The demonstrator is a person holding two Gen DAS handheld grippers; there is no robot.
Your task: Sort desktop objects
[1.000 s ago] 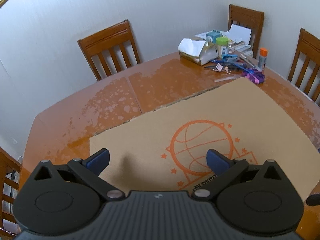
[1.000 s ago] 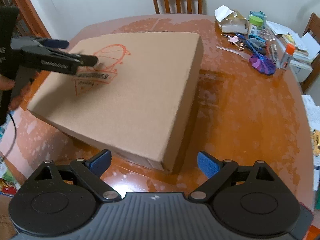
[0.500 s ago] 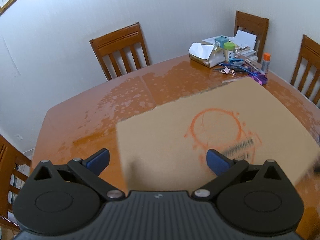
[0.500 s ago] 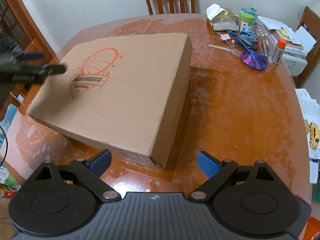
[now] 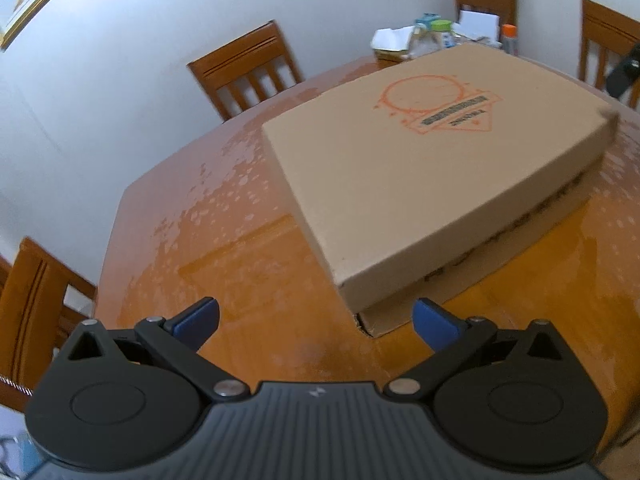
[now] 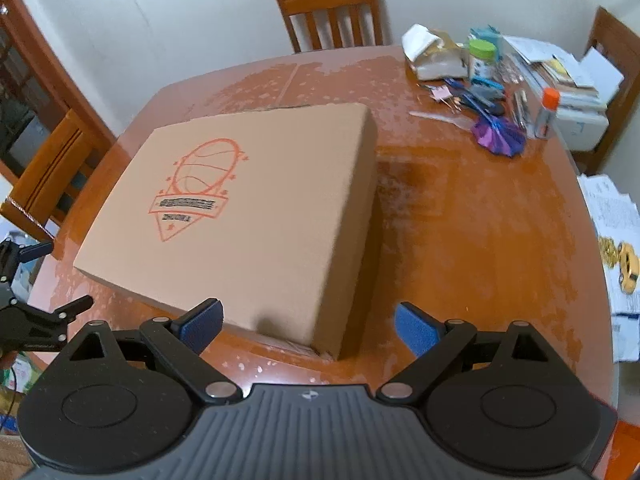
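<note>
- Left gripper: blue pads spread wide, holding nothing, touching nothing; it hangs above the wooden table, just short of the near corner of the cardboard box.
- Right gripper: jaws equally wide apart and empty; poised over the box's near corner, tilted down toward the tabletop.
- The flat box, printed with an orange basketball emblem, lies closed on the table between both tools.
- Beyond it, at the far right edge: a clutter of pens and clips, a green-lidded jar, an orange-capped bottle, a purple fan-shaped item; stacked papers beside them.
</note>
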